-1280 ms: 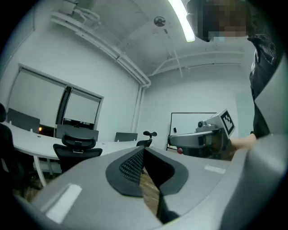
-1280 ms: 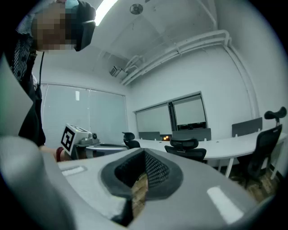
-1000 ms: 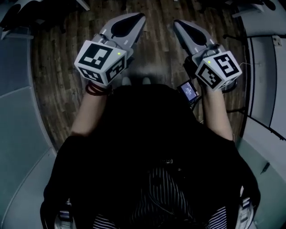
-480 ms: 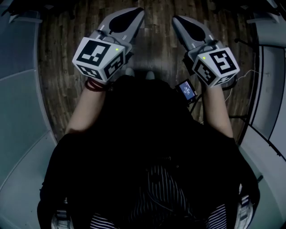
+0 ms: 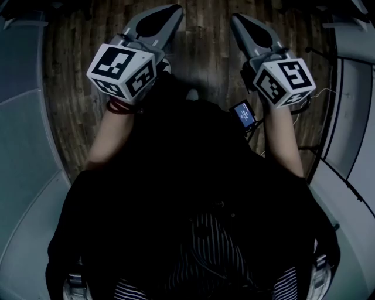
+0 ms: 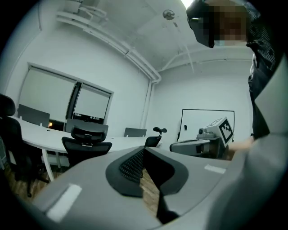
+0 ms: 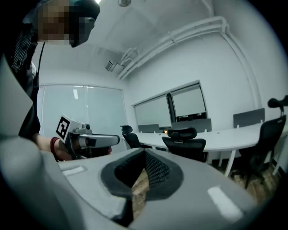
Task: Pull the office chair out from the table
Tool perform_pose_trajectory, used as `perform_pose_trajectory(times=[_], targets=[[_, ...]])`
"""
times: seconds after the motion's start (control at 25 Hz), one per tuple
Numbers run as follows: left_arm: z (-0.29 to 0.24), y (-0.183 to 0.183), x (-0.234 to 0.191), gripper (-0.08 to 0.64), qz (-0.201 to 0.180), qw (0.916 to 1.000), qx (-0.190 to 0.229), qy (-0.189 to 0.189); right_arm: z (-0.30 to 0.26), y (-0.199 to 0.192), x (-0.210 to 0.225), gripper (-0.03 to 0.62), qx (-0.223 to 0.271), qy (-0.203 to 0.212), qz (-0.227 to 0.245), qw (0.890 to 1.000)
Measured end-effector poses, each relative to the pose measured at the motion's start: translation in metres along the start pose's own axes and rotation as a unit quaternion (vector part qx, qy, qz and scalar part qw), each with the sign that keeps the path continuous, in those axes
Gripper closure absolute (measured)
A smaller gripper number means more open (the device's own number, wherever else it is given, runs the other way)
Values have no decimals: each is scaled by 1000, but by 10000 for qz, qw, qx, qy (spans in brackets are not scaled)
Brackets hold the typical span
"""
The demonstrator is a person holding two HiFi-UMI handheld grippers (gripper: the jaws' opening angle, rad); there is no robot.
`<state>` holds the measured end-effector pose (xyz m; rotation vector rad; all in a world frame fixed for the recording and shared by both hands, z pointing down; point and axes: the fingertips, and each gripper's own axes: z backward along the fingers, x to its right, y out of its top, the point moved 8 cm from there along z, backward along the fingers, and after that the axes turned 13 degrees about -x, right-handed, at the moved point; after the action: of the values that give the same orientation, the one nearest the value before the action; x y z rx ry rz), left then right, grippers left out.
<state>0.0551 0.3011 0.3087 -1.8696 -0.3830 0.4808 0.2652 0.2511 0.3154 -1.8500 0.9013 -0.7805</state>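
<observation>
Above the wooden floor (image 5: 205,53), the left hand-held gripper (image 5: 174,12) and right hand-held gripper (image 5: 235,20) hold nothing, jaws together.

You're standing on a dark wood-plank floor (image 5: 205,53) with white walls (image 6: 198,90) around you. There are shaded windows (image 6: 47,94), a whiteboard (image 6: 198,121), ceiling pipes (image 6: 139,63), a glass partition (image 7: 90,108), and black office chairs (image 6: 85,146) at a long white table (image 6: 40,137).

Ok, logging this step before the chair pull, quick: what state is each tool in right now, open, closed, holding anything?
Left tool: closed, holding nothing.
Right tool: closed, holding nothing.
</observation>
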Motion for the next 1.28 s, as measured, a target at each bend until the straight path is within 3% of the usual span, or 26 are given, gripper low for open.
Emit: perform_pose_trajectory(times=[0.12, 0.28, 0.4, 0.64, 0.84, 1.28], targets=[[-20, 17, -34, 558, 6, 10000, 70, -41, -20, 26, 10, 591, 22, -92, 395, 9992], [-68, 57, -102, 558, -86, 9999, -16, -58, -79, 75, 42, 592, -110, 98, 915, 9957], [-88, 70, -124, 558, -24, 9997, 38, -234, -93, 88, 62, 592, -203, 136, 648, 9976], [-103, 84, -176, 558, 74, 9994, 87, -337, -141, 112, 85, 591, -402, -359, 483, 9974], [-114, 93, -210, 558, 23, 9986, 44, -535, -171, 130, 88, 591, -401, -463, 238, 9978], [-135, 84, -287, 558, 61, 9974, -173, -698, -252, 151, 93, 591, -632, -551, 386, 9957]])
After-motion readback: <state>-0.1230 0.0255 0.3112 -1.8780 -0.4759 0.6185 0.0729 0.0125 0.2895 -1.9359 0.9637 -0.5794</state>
